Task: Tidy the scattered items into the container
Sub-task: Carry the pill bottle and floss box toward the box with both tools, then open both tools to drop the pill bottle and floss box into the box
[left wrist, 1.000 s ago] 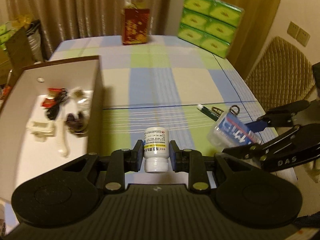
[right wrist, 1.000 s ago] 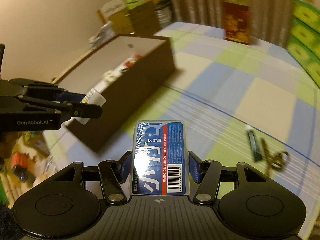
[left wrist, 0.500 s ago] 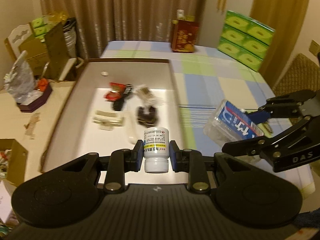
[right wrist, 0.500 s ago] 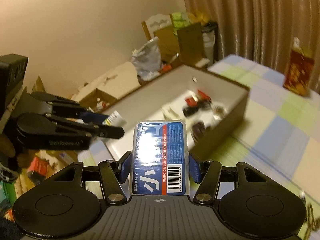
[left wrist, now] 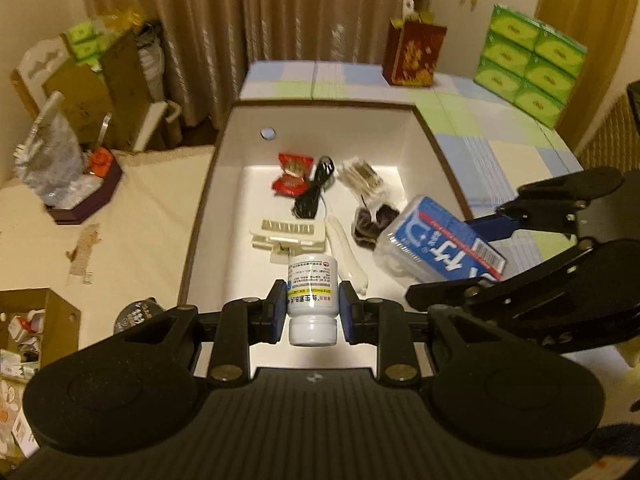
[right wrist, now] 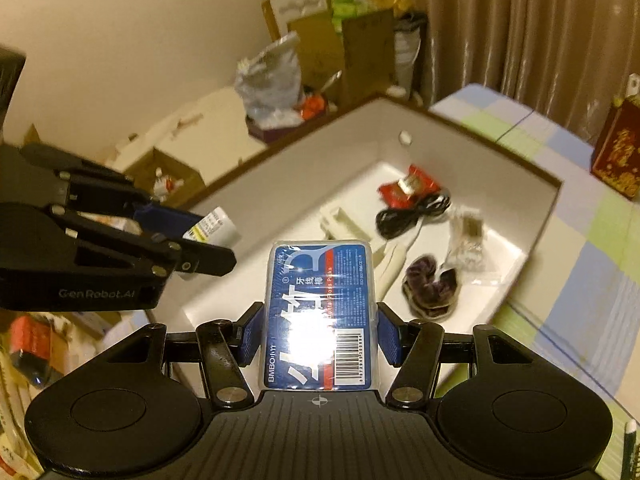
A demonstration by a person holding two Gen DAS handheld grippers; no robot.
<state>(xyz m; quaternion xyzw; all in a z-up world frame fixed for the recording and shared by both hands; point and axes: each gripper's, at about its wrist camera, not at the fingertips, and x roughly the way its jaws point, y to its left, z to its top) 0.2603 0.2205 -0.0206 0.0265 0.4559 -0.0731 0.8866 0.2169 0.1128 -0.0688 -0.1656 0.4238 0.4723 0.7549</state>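
My left gripper (left wrist: 313, 311) is shut on a white pill bottle (left wrist: 313, 298) and holds it above the near end of the brown box with a white inside (left wrist: 404, 136). My right gripper (right wrist: 319, 338) is shut on a blue dental floss pick case (right wrist: 320, 312), held over the box's right side; the case also shows in the left wrist view (left wrist: 440, 250). The box (right wrist: 480, 152) holds several items: a red packet (left wrist: 292, 174), a black cable (left wrist: 314, 194), a white clip (left wrist: 288, 236) and a dark hair tie (left wrist: 370, 222). The bottle shows in the right wrist view (right wrist: 212, 226).
A red gift bag (left wrist: 414, 54) and a green tissue pack (left wrist: 528, 62) stand at the far end of the checked tablecloth (left wrist: 500, 136). Cardboard boxes and bags (left wrist: 80, 92) clutter the floor left of the table. A wicker chair (left wrist: 612, 136) is at the right.
Both grippers moved left from above the tablecloth to above the box, carrying the bottle and the floss case. The box now fills the middle of both views.
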